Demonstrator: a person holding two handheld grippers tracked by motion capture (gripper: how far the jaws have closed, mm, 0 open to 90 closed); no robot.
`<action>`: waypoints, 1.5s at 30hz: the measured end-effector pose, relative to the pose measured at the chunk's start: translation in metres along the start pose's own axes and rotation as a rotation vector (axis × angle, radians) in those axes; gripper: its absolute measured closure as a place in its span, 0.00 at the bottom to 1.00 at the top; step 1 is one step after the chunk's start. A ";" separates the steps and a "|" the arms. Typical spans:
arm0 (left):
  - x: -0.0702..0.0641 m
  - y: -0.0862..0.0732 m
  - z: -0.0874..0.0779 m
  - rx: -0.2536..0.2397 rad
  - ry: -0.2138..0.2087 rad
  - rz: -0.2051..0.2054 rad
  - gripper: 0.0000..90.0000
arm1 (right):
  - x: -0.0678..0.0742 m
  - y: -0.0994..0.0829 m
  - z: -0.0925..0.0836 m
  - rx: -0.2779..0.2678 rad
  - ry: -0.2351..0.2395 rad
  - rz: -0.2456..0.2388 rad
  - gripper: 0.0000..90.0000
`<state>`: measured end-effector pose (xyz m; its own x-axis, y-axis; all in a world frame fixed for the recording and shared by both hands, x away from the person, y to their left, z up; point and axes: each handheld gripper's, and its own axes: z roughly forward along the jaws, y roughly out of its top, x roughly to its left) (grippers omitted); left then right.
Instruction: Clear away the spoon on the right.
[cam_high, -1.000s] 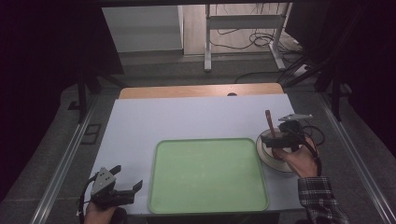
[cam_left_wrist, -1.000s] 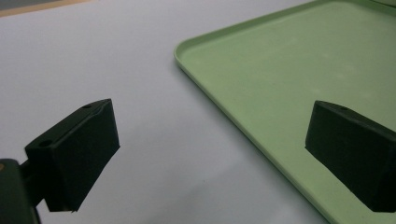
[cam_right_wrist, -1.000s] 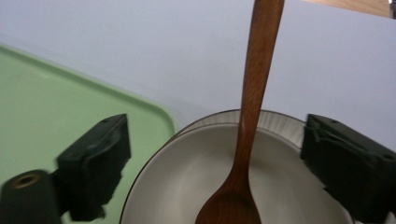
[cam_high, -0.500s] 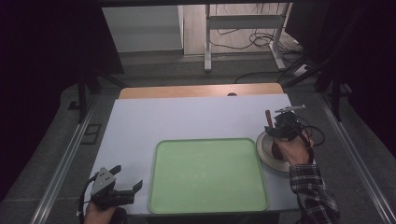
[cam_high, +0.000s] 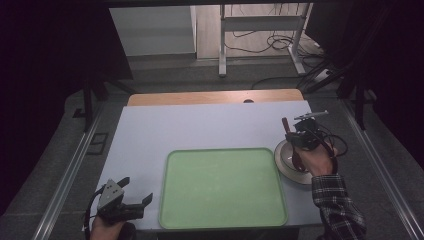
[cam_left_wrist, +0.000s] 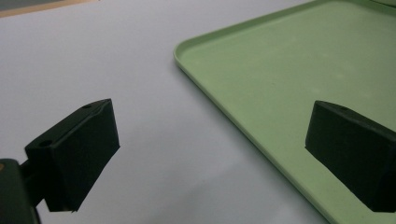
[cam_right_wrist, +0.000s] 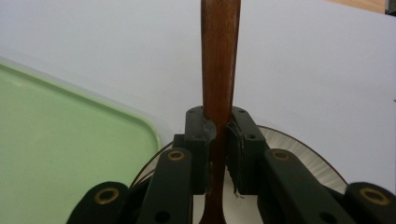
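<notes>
Pale grey covers the wide table top (cam_high: 200, 130), and dark floor with cables lies behind it. We hold the right gripper (cam_right_wrist: 218, 140) over the round white plate with a dark rim (cam_high: 287, 167), which sits just beside the right edge of the light green plastic tray (cam_high: 222, 187). Its jaws have just been closing and now clench the brown wooden handle (cam_right_wrist: 219, 60) of a utensil, which stands up between the pads and leans a little away from the hand. The lower end of the utensil is hidden, so we cannot tell what kind it is.

To do this step well, we think we should keep the grip firm and centred on the handle, then lift straight up, so the plate does not slide or tip.

Our left gripper (cam_left_wrist: 210, 154) rests near the front left corner of the table, jaws released and holding nothing, just beside the tray rim. Nothing lies in the tray, so the path toward it looks free.
</notes>
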<state>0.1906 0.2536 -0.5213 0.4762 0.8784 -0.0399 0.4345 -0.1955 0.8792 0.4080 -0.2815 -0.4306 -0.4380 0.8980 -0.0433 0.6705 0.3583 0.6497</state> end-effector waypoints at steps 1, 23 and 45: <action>0.000 0.000 0.000 0.000 0.000 0.000 0.03 | 0.000 0.001 -0.002 -0.005 0.001 -0.006 0.88; 0.000 0.000 0.000 0.001 0.003 0.003 0.03 | 0.006 0.013 -0.062 -0.039 0.061 -0.047 0.88; -0.001 0.000 0.000 0.002 0.004 0.008 0.03 | 0.055 0.003 -0.081 0.071 0.174 -0.148 0.88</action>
<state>0.1905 0.2528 -0.5212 0.4761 0.8788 -0.0313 0.4323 -0.2030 0.8786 0.3379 -0.2517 -0.3696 -0.6269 0.7791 0.0016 0.6293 0.5052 0.5905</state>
